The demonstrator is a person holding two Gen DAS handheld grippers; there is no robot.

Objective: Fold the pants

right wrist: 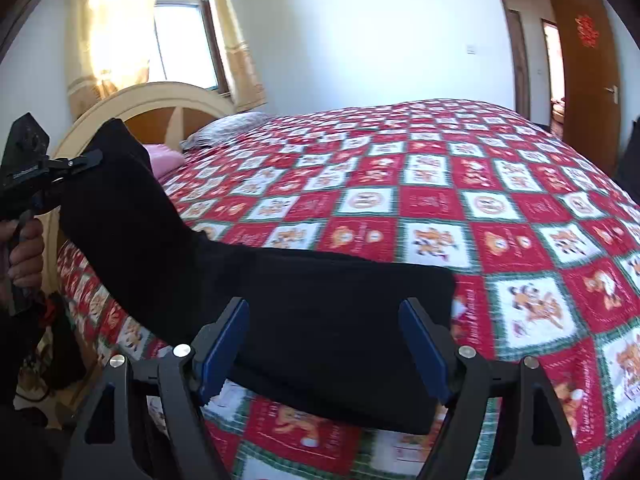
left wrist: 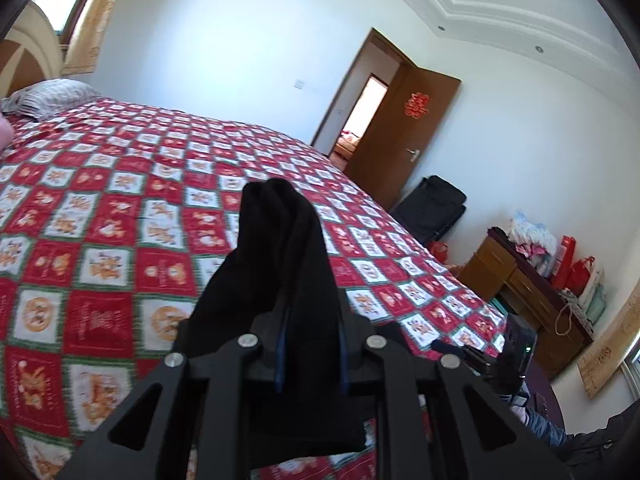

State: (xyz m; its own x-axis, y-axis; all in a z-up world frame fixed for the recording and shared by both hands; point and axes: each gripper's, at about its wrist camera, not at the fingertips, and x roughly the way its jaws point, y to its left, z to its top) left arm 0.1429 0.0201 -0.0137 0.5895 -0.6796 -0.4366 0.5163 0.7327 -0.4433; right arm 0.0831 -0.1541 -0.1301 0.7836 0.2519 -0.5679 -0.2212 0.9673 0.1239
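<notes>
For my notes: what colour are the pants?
Black pants, clearest in the right wrist view.

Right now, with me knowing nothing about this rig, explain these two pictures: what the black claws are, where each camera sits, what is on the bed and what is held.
There is no robot here. A person carries a hand-held two-finger clamp in each hand, and a wide-angle camera on each clamp looks forward along its fingers, so the room looks bent.

The left wrist view shows the left gripper shut on a bunch of the black pants, lifted above the bed with its red and white checked quilt.

The right wrist view shows the right gripper with its blue pads wide apart. The pants lie across the near edge of the quilt between those fingers, and nothing is pinched. At the left of that view you see the other clamp, in the person's hand, pulling one end of the pants up.

Behind are a headboard, a pillow, a window and a door.
</notes>
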